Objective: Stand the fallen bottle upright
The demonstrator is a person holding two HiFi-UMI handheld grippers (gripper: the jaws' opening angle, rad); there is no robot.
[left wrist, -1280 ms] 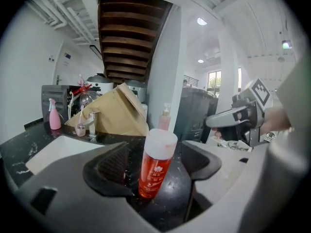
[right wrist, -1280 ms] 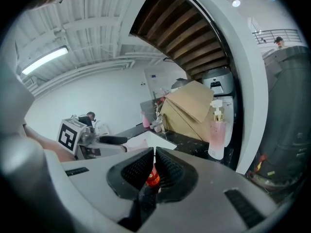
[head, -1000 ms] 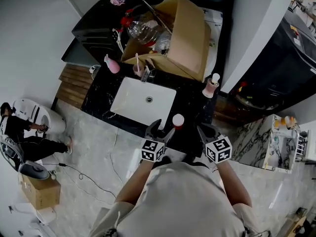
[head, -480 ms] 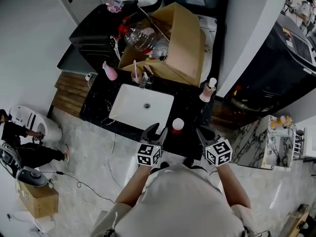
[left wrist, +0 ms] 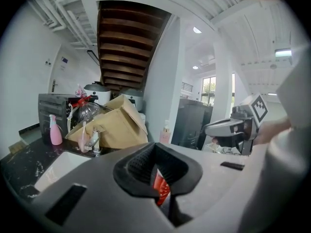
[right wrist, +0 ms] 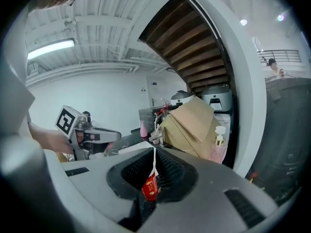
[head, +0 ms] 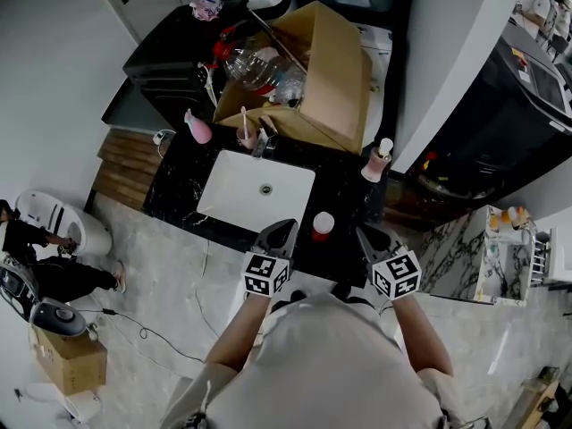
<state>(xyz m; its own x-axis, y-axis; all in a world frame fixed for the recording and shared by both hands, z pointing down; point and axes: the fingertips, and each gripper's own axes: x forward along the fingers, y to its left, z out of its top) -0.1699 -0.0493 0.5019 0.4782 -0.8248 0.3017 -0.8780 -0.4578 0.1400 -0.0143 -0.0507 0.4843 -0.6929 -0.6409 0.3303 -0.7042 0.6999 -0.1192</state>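
Observation:
A red bottle with a white cap stands upright on the black counter, just right of the white sink. My left gripper is to its left, near the counter's front edge. Its jaws have just been closing and are now shut with nothing between them. My right gripper is on the bottle's right, apart from it, also shut and empty. The left gripper shows the red bottle only through the slit between its jaws. So does the right gripper, where the bottle lies beyond it.
A large open cardboard box with a clear jug fills the counter's back. A pink spray bottle, a faucet and a pink pump dispenser stand round the sink. A person sits on the floor at left.
The left gripper's jaws, wide open a second ago, have come together empty. Both grippers have lifted slightly. The bottle has stayed upright in place.

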